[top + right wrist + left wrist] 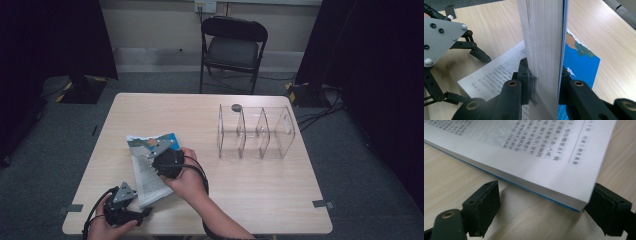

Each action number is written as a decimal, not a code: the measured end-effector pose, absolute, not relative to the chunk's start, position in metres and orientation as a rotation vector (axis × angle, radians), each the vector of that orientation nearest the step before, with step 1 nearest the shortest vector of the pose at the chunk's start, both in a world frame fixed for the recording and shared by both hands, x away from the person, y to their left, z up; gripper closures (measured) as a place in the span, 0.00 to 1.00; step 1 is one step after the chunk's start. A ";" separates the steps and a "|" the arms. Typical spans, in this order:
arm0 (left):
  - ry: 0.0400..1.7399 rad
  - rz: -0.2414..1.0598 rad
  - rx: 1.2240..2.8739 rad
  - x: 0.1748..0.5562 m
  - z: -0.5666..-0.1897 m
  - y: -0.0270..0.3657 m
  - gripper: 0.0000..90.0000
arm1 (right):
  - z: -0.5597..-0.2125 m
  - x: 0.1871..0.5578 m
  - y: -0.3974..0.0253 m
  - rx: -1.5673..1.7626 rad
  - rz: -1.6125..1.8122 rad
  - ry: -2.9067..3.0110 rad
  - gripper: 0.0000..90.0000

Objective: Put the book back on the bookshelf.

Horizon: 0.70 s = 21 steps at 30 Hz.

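Now right gripper [544,82] clamps thick block of book [150,167] pages, book open on table [250,200]. Left gripper [544,207] spread wide, book corner between jaws, ungrasped. Probably mid-closing; clear organizer [255,132] far beyond, untouched.

Blue-covered book [150,165] — white pages, black print — on pale wood-grain table [260,190].

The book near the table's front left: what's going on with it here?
A person at a wooden table works on a blue-covered book with two handheld grippers. The right gripper is shut on a thick wad of the book's pages, holding it edge-on above a printed page. The left gripper is open at the book's near corner, jaws either side without closing. A clear divided organizer stands to the right.
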<state>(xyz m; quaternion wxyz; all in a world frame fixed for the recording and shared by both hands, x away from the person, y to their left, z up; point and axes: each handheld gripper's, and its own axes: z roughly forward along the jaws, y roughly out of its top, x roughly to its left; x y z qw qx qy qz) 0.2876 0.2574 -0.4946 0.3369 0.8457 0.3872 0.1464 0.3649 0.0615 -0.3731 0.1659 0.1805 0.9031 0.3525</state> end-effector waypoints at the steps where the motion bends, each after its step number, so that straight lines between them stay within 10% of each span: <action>1: 1.023 0.388 2.193 0.288 -0.494 0.258 0.18 | -0.373 0.365 0.061 0.515 1.000 2.569 0.81; 21: 1.044 0.427 2.143 0.290 -0.482 0.265 0.37 | -0.383 0.359 0.051 0.540 0.993 2.574 0.82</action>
